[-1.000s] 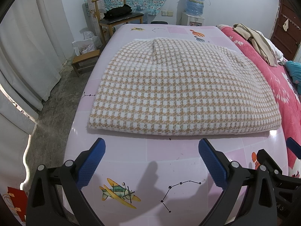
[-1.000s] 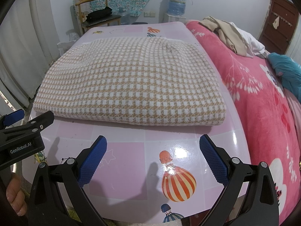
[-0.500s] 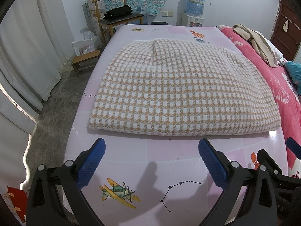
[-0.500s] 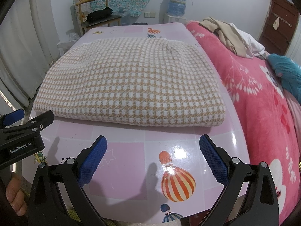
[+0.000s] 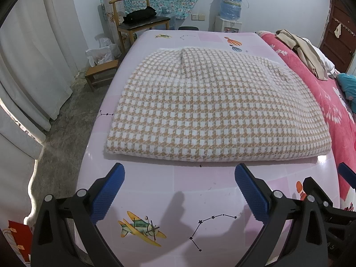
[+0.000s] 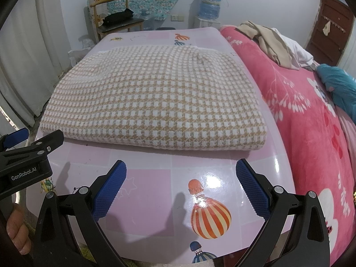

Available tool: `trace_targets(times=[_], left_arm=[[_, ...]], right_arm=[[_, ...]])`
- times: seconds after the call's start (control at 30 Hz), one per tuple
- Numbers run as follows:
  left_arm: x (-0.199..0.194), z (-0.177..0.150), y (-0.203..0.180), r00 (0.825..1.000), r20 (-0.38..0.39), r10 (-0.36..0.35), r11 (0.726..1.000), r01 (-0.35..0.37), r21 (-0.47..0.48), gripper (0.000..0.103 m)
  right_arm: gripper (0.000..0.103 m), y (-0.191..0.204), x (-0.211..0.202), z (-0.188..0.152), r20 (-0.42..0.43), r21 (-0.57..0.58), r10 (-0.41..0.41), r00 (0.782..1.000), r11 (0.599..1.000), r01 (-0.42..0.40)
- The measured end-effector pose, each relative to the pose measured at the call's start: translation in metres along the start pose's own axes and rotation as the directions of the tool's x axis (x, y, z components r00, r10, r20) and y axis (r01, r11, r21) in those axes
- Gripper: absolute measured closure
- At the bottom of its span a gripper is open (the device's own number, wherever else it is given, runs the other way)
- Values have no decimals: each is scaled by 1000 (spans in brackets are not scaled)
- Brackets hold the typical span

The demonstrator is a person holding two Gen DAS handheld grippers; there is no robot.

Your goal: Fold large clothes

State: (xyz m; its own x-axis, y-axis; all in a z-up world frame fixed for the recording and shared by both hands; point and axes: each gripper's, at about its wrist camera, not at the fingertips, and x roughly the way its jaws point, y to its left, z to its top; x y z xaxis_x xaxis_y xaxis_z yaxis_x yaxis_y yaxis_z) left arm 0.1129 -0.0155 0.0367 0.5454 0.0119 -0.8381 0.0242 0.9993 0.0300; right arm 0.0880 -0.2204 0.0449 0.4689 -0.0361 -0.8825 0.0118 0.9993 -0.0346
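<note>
Garment (image 5: 211,106) lies folded into a flat rectangle on table (image 5: 155,182); left gripper (image 5: 178,189) and right gripper (image 6: 180,184) hover near, jaws spread, holding nothing.

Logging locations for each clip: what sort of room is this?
Most likely a home bedroom: a pink floral blanket beside the table, a wooden chair and a blue water-dispenser bottle by the wall.

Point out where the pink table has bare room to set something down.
Free: the near strip of the table between the folded checked garment and both open claws, left claw, right claw; also the far strip behind it. Crowded: the middle, under the garment.
</note>
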Motion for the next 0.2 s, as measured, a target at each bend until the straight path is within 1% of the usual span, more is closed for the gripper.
trace_targets(times=[0.2], left_arm=[[0, 0, 0, 1000, -1, -1, 1000, 1, 0, 6]], right_arm=[[8, 0, 0, 1, -1, -1, 0, 1000, 1000, 0]])
